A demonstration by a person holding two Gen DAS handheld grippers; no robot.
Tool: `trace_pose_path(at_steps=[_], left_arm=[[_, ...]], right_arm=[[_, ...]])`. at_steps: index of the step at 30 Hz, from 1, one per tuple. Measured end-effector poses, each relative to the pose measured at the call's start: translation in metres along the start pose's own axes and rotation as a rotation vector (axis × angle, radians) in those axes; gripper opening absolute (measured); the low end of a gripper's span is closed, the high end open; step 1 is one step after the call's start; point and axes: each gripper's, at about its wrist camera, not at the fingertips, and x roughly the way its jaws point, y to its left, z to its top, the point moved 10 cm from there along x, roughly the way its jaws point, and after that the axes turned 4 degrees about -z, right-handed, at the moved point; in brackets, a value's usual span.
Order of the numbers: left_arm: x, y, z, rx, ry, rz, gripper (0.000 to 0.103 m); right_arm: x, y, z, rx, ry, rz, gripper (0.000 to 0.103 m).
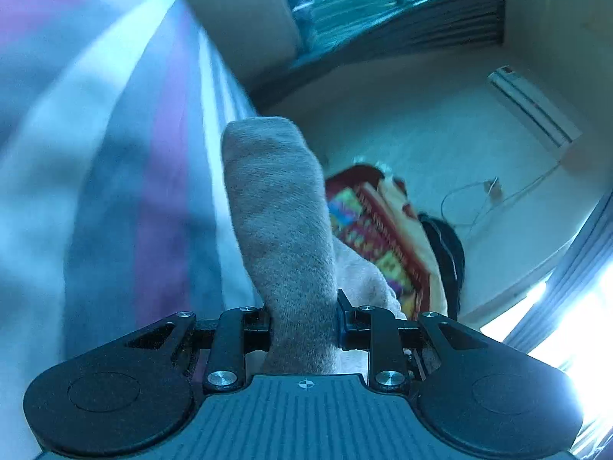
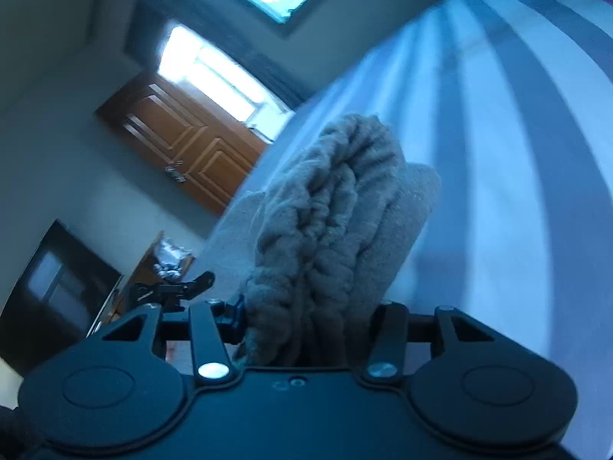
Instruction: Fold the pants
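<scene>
The pants (image 1: 279,222) are grey-beige fleece. In the left wrist view my left gripper (image 1: 304,326) is shut on a smooth fold of them, which stands up between the jaws over the striped bedsheet (image 1: 115,191). In the right wrist view my right gripper (image 2: 310,326) is shut on a thick gathered bunch of the pants (image 2: 333,222), likely the waistband, held above the striped sheet (image 2: 498,153). The other gripper (image 2: 172,289) shows small at the left, beyond a spread part of the pants (image 2: 233,230). The fingertips of both are hidden in the cloth.
A colourful folded blanket (image 1: 375,230) and a dark garment (image 1: 448,249) lie past the pants. A wall air conditioner (image 1: 532,107) and cable are on the wall. A wooden door (image 2: 184,142), a dark screen (image 2: 57,291) and a cluttered side table (image 2: 164,264) stand beyond the bed.
</scene>
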Motion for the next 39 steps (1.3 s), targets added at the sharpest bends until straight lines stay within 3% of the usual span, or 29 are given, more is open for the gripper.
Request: trace_pose_path(at_steps=[3,6,7,8,9,11,14,18,20,24,25,29,31,34,39], left_arm=[[0.004,0.005,0.046,0.055,-0.005,0.041,0.028],[0.015,0.035,0.076,0.062,0.015,0.138,0.028],[0.02,0.054,0.077,0.058,0.037,0.207,0.03],[0.025,0.084,0.074,0.056,0.083,0.331,0.032],[0.027,0.1,0.069,0.036,0.09,0.33,0.033],[0.025,0.103,0.069,0.03,0.046,0.276,0.033],[0.026,0.101,0.067,0.042,0.039,0.263,0.033],[0.022,0.099,0.064,0.082,0.045,0.299,0.034],[0.023,0.09,0.061,0.107,0.063,0.322,0.042],[0.022,0.062,0.036,0.204,0.147,0.33,0.072],[0.023,0.055,0.029,0.229,0.172,0.327,0.074],[0.016,0.051,0.019,0.27,0.205,0.342,0.073],[0.017,0.054,0.021,0.266,0.204,0.355,0.061],[0.015,0.058,0.024,0.249,0.189,0.358,0.052],[0.012,0.06,0.019,0.255,0.177,0.368,0.052]], right_arm=[[0.03,0.005,0.044,-0.02,0.0,0.027,0.048],[0.073,-0.009,0.084,0.007,0.011,0.016,0.048],[0.088,-0.018,0.088,0.024,0.022,0.0,0.051],[0.104,-0.031,0.091,0.043,0.045,-0.033,0.054],[0.122,-0.049,0.085,0.065,0.09,-0.096,0.061],[0.152,-0.076,0.058,0.075,0.159,-0.199,0.058],[0.15,-0.073,0.049,0.052,0.064,-0.174,0.06],[0.152,-0.075,0.045,0.06,0.04,-0.159,0.06],[0.156,-0.073,0.048,0.06,0.04,-0.164,0.063],[0.158,-0.065,0.055,0.06,0.077,-0.147,0.078],[0.156,-0.062,0.054,0.055,0.088,-0.145,0.081],[0.145,-0.054,0.044,0.061,0.136,-0.106,0.083],[0.144,-0.055,0.041,0.067,0.149,-0.102,0.073],[0.147,-0.057,0.044,0.067,0.147,-0.129,0.07],[0.15,-0.056,0.043,0.045,0.138,-0.157,0.069]])
